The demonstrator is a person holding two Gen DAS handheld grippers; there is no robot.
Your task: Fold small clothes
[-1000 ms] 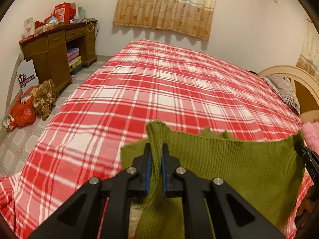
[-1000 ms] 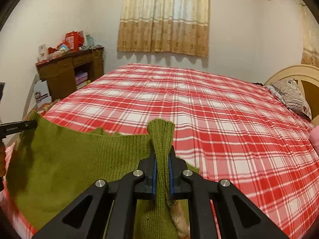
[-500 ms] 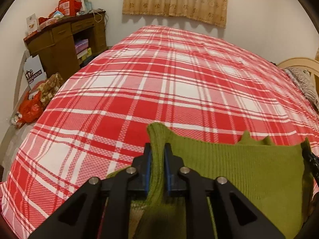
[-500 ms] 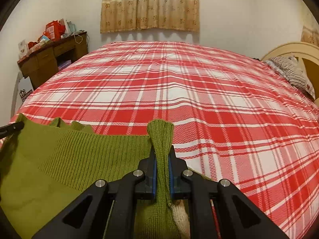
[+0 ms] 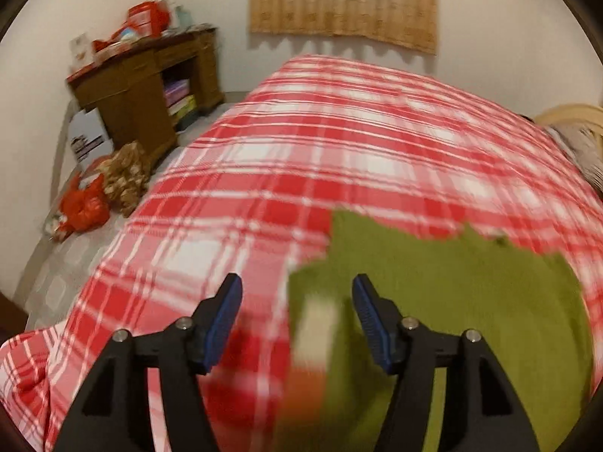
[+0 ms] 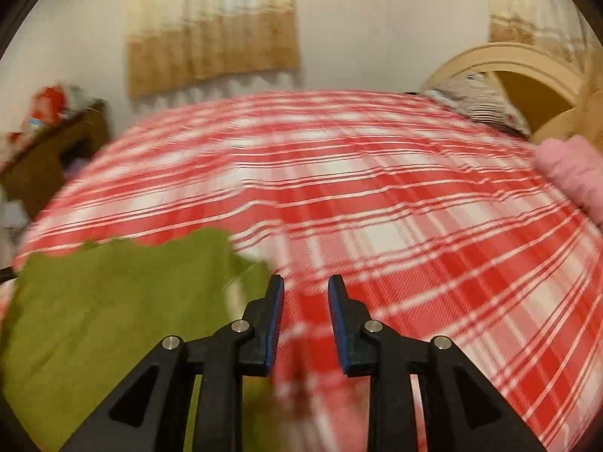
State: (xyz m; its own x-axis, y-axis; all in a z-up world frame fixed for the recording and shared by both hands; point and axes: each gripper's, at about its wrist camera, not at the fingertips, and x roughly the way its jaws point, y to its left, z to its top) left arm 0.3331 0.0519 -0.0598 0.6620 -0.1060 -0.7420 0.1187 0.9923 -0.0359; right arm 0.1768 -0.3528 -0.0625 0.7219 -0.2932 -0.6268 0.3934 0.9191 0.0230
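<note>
A green knit garment (image 5: pixel 452 286) lies spread on the red plaid bed (image 5: pixel 339 143). In the left wrist view it fills the lower right, and its left edge runs down between my open fingers. My left gripper (image 5: pixel 296 293) is open and empty above that edge. In the right wrist view the garment (image 6: pixel 113 301) lies at the lower left. My right gripper (image 6: pixel 305 293) is open and empty just right of the garment's edge, over the plaid cover. Both views are motion-blurred.
A brown wooden desk (image 5: pixel 150 86) with clutter stands at the left wall, with red and brown bags (image 5: pixel 101 188) on the floor beside it. A pink cloth (image 6: pixel 569 173) and a pillow (image 6: pixel 478 98) lie near the beige headboard (image 6: pixel 508 64) at the right.
Both grippers have opened and let go of the green garment's top edge. The garment now lies on the bed. Both cameras have swung outward, away from each other.
</note>
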